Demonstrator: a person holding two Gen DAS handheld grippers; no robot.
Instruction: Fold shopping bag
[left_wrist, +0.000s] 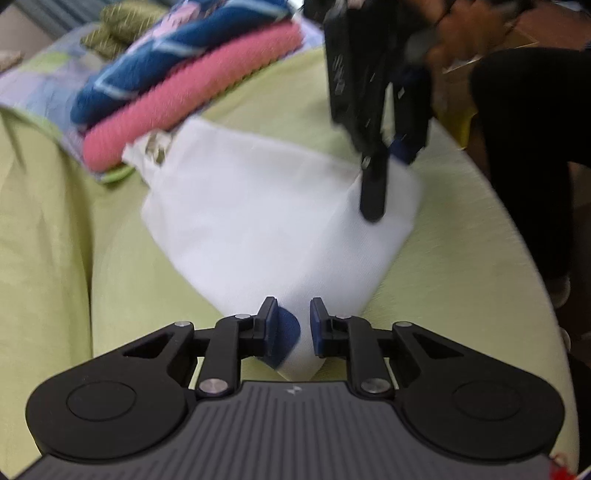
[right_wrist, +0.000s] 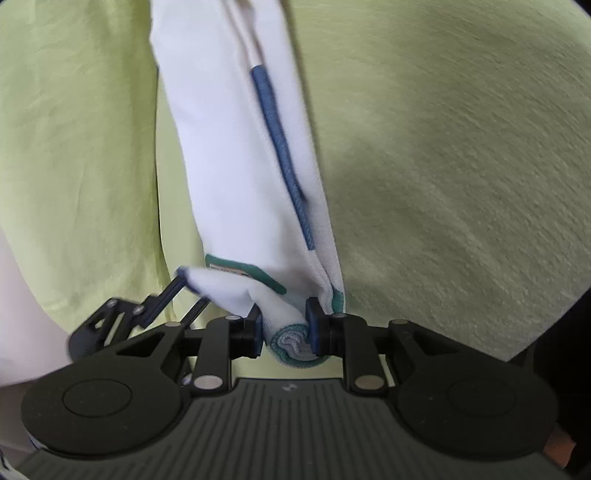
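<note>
The white shopping bag (left_wrist: 258, 206) lies partly folded on a pale green bedsheet (left_wrist: 443, 266), its near corner running to a point between the fingers of the left gripper (left_wrist: 293, 325). In the left wrist view a narrow gap shows on each side of that corner, and a dark blue patch (left_wrist: 284, 336) sits on the cloth just beside the left pad; whether the pads actually press the fabric cannot be told. The right gripper (right_wrist: 284, 328) is clenched on a rolled, green-edged hem of the shopping bag (right_wrist: 229, 155), which stretches away from its jaws as a long folded band bearing a blue stripe (right_wrist: 280, 147). From the left wrist view the right gripper (left_wrist: 373, 206) comes down on the far right corner of the bag, one dark finger touching the cloth; a hand (left_wrist: 465, 33) holds it, blurred and cut off by the top edge. Beyond the bag, to the far left, a stack of folded cloths (left_wrist: 177, 74), blue over pink, rests on a patterned cover. The left gripper (right_wrist: 184, 284) appears at the left of the right wrist view, its tips against a fold of the bag, partly hidden behind the right gripper's body.
</note>
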